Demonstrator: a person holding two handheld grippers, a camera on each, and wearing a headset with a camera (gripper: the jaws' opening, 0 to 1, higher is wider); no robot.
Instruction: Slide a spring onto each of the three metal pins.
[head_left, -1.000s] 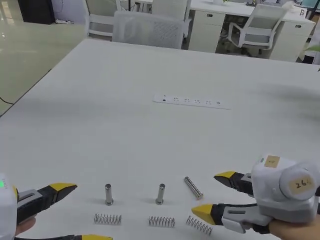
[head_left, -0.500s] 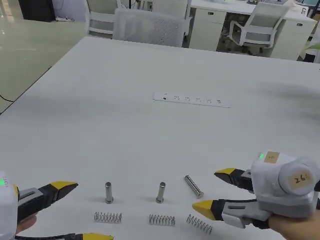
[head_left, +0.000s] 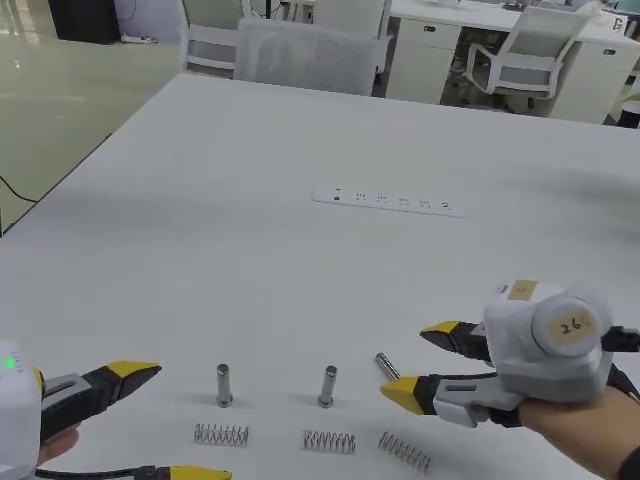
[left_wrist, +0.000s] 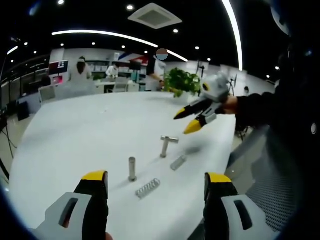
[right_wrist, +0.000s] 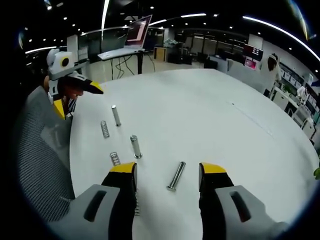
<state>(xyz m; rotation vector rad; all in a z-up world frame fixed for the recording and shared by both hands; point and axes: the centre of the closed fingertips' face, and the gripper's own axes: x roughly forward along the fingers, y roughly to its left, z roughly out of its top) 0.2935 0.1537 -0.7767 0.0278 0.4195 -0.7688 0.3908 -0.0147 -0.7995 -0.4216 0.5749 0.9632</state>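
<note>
**Right gripper** (right_wrist: 167, 172): jaws wide apart, nothing held. The lying pin (right_wrist: 176, 176) is seen between them on the worktop (right_wrist: 220, 110), clear of both jaws. Its long axis runs nearly along the jaws' own forward line, slightly skewed, with the flanged end nearest the camera. The closing line is therefore judged to cross the shaft, so little turning of the hand should be needed before a grasp.

**Outward from the jaws:** the middle pin (right_wrist: 135, 146) and then the left pin (right_wrist: 115, 115) are seen upright, each with a spring lying beside it. In the head view the nearest spring (head_left: 404, 451) lies just on the person's side of the lying pin. None of the springs is seated on a pin yet.

**Left gripper** (head_left: 168, 420): jaws also wide open and empty, held beside the left pin, well apart from the lying pin.

The right gripper is judged the nearer one for the lying pin.
</note>
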